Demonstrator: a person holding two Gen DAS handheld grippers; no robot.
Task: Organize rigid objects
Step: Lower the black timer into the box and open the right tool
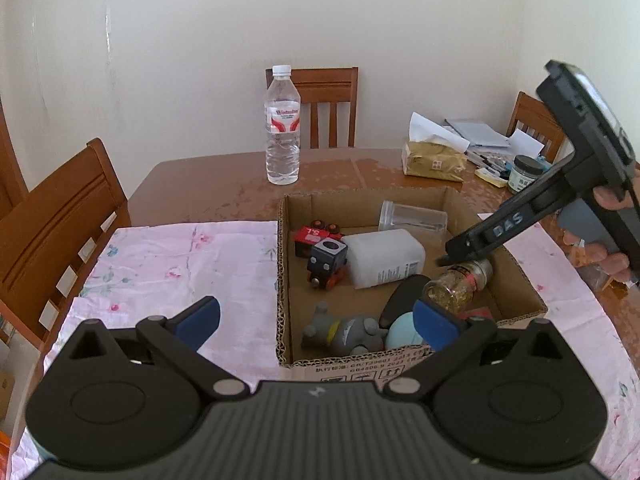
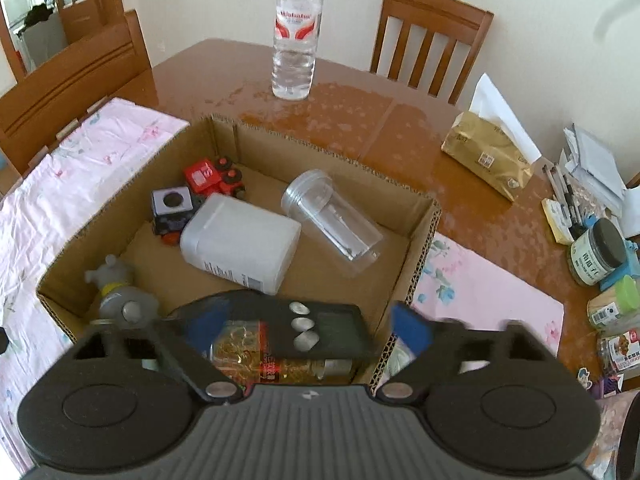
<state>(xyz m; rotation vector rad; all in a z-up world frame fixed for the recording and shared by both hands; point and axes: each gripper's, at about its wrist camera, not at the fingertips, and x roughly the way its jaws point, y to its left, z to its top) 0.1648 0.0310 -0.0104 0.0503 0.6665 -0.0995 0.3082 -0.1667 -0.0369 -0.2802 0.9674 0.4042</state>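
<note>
At the near right corner of the cardboard box [image 2: 420, 240], under the right gripper [image 2: 308, 324]: a small glass jar of gold flakes [image 2: 244, 350], lying on its side, already on the box floor. Fingers spread wide to both sides of it, pinching nothing. Probably the end of a placing, so best to lift straight up and out. Keep the blue pads [image 2: 408, 326] away from the corrugated wall, which stands just beside the right one. Mind also the dark flat piece with three silver buttons [image 2: 320, 332], lying across the jar; cannot tell if resting on it or only in front.

In front of the near box wall, the left gripper [image 1: 318, 324], also wide apart and without load, hovering over the pink cloth [image 1: 180, 264]. Hold it there, ready to steady the box.

Deeper in the box: grey toy figure [image 2: 116, 292], white plastic bottle [image 2: 240, 244] and clear empty jar [image 2: 332, 220] on their sides, two toy engines [image 2: 192, 196] in the far corner. No need to disturb these.

Behind the box, upright on the bare wood, a water bottle [image 2: 296, 36], well apart.
</note>
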